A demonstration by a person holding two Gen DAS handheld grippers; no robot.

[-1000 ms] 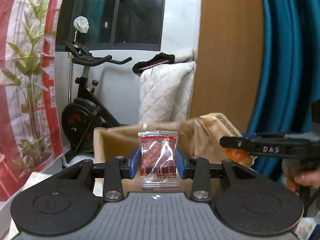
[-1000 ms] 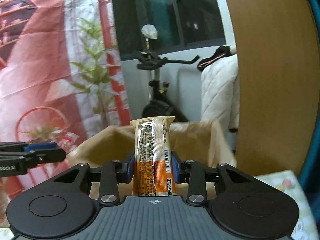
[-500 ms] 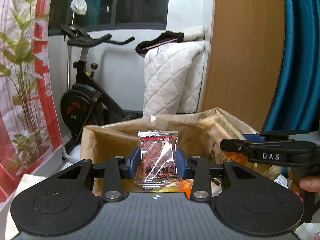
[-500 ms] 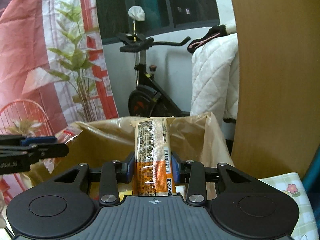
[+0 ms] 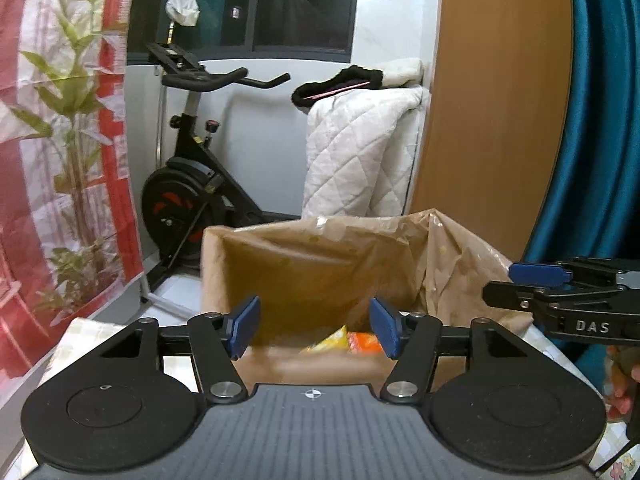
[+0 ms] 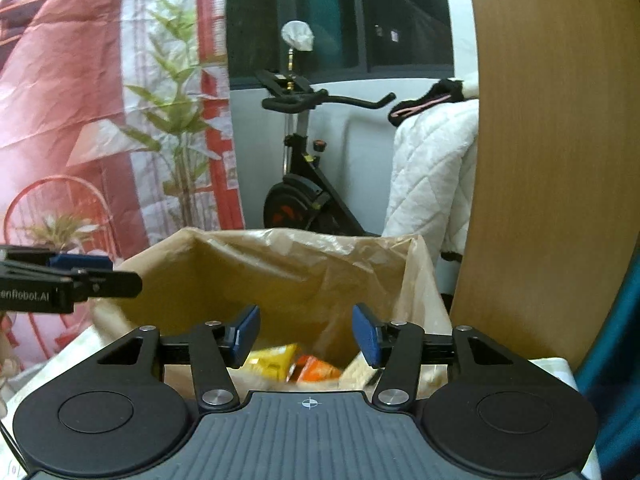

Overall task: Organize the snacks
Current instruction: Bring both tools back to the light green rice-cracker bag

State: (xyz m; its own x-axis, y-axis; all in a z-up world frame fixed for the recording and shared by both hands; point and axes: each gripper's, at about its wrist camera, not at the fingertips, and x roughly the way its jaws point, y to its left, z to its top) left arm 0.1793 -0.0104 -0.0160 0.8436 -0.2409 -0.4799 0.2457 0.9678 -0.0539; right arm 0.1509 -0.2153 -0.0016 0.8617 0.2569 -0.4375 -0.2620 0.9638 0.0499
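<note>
- The snacks (image 6: 304, 366) lie at the bottom of the brown paper bag (image 5: 320, 264): a yellow packet and an orange one show in both wrist views, partly hidden by the claws and a little blurred
- The bag stands open on the counter (image 5: 80, 336), its crumpled rim folded outward, its mouth facing both cameras
- The left claw (image 5: 314, 326) hangs just over the near rim of the bag, its blue pads spread wide and opening further, with nothing between them; only the bag's inside shows through the gap
- The right claw (image 6: 306, 334) sits likewise above the bag mouth, its jaws also opening, a little narrower than the left, and empty
- Each claw shows at the edge of the other's view, so the two are side by side over the same bag, close but not touching
- Judged from this, the step in hand is the drop: both claws are letting go over the bag and the packets below look delivered
- The next move calls for drawing both claws back and up, clear of the soft rim so neither snags the paper, then seeking any snacks left on the counter; none is in view here, so whether more remain cannot be told
- Past the bag stand an exercise bike (image 5: 192, 200) and a white quilt (image 5: 360, 152), well apart from the work
</note>
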